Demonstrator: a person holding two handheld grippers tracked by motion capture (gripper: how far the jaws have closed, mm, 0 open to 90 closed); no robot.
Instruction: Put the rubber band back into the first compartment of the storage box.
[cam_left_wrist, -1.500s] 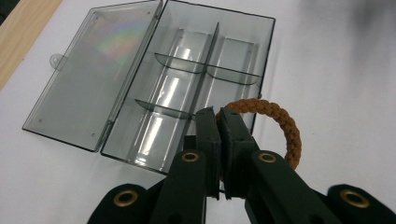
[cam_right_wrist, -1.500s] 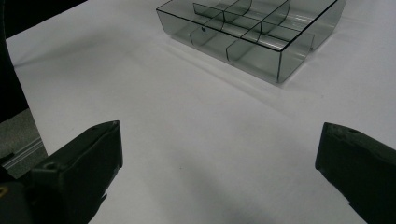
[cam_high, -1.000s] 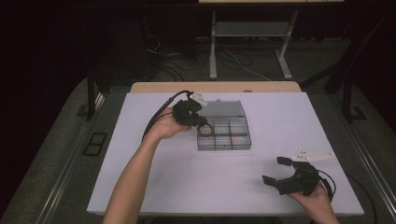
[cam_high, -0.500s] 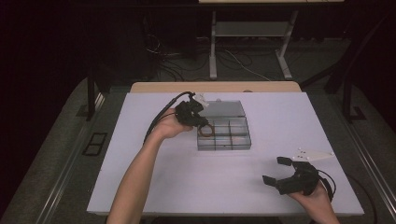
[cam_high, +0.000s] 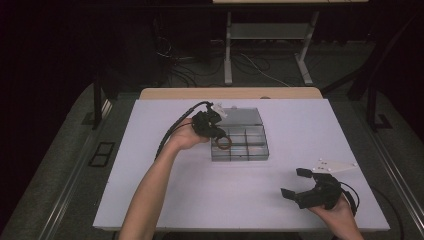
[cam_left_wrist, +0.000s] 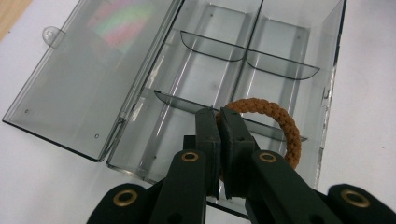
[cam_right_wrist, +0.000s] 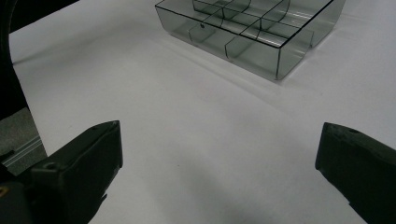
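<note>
A clear grey compartment box (cam_high: 252, 147) lies open at the middle of the white table, its lid (cam_high: 242, 116) folded flat behind it. My left gripper (cam_high: 218, 134) hovers over the box's left side, shut on a brown braided ring (cam_high: 223, 143). In the left gripper view the ring (cam_left_wrist: 285, 123) hangs from the closed jaws above a divided compartment of the box (cam_left_wrist: 280, 51), with the lid (cam_left_wrist: 93, 79) to the left. My right gripper (cam_high: 296, 183) rests low at the table's front right, open with nothing between its fingers. The box (cam_right_wrist: 261, 32) sits ahead in the right gripper view.
The white table top (cam_high: 150, 165) has bare room in front of the box and on both sides. A grey three-cornered plate (cam_high: 334, 166) rides above the right gripper. Cables and a table frame (cam_high: 227, 50) stand on the dark floor beyond the far edge.
The left gripper with the ring has shifted slightly nearer over the box's left compartments. The right gripper has stayed put.
</note>
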